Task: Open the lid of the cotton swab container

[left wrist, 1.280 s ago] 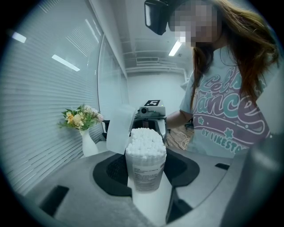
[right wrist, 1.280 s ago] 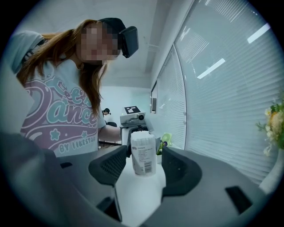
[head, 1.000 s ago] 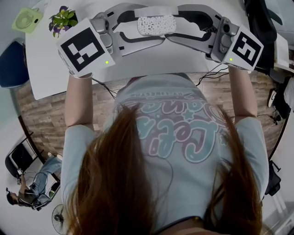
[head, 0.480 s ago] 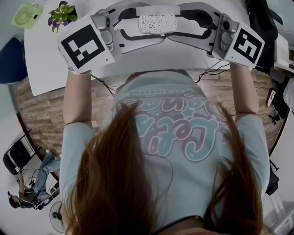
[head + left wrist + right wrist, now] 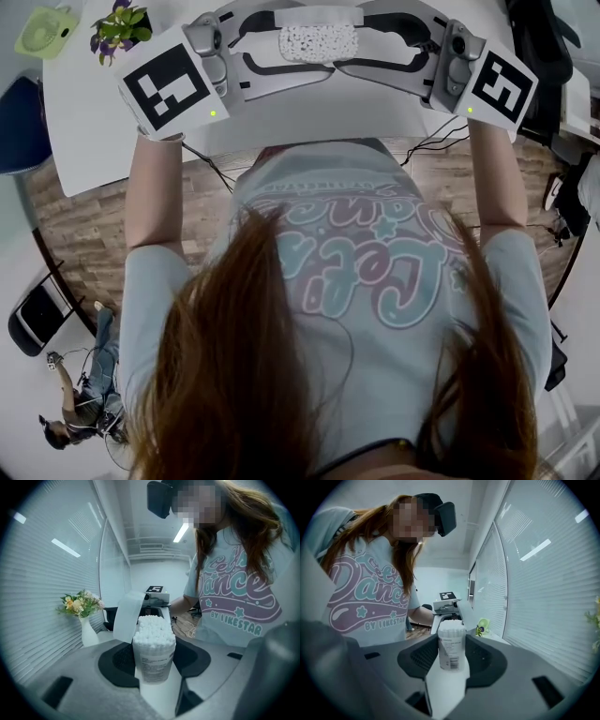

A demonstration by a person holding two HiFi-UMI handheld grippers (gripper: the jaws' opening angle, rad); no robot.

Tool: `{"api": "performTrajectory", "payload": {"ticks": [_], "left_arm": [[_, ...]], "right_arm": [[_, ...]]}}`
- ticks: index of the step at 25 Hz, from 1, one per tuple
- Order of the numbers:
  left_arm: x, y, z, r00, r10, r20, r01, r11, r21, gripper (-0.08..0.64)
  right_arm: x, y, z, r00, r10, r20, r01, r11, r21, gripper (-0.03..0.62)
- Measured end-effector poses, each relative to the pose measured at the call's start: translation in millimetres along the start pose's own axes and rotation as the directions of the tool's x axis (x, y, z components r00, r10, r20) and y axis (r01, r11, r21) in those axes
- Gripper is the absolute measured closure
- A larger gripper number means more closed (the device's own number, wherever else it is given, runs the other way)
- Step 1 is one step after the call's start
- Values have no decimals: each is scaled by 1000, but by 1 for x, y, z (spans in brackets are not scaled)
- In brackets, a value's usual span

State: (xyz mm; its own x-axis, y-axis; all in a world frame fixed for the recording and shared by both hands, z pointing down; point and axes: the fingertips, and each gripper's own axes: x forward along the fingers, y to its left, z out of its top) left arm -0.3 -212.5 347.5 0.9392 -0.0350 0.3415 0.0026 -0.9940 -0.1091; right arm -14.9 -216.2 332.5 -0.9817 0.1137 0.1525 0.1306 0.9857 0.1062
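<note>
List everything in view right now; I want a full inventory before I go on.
table: one, white, under the work
cotton swab container: one, clear, full of white swabs, standing on the table between both tongs
lid: one, white, flipped up open on the side away from the person
vase of flowers: one, white vase, far left of the table
green item: one, lime, left of the vase; type unclear
cables: dark, below the table's near edge
bystander: one, on the floor, lower left
left tongs: grey, closed on the container
right tongs: grey, jaws closing, container between them
</note>
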Motion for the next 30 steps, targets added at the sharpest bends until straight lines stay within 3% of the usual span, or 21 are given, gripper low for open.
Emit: {"api": "performTrajectory", "payload": {"ticks": [18,24,30], "left_arm": [[2,2,-5,1000,7,-3,-7,1000,28,365],[-2,-14,16,1000,14,-23,-13,999,46,365],[2,-4,-2,999,10,-43,-9,1000,28,365]], "right_arm": [[1,-2,-5,999,-9,-47,9,1000,-4,412],[-2,15,15,997,-3,-72,1,1000,-27,411],[2,4,-2,995,-3,-102,1,1000,-15,411]]}}
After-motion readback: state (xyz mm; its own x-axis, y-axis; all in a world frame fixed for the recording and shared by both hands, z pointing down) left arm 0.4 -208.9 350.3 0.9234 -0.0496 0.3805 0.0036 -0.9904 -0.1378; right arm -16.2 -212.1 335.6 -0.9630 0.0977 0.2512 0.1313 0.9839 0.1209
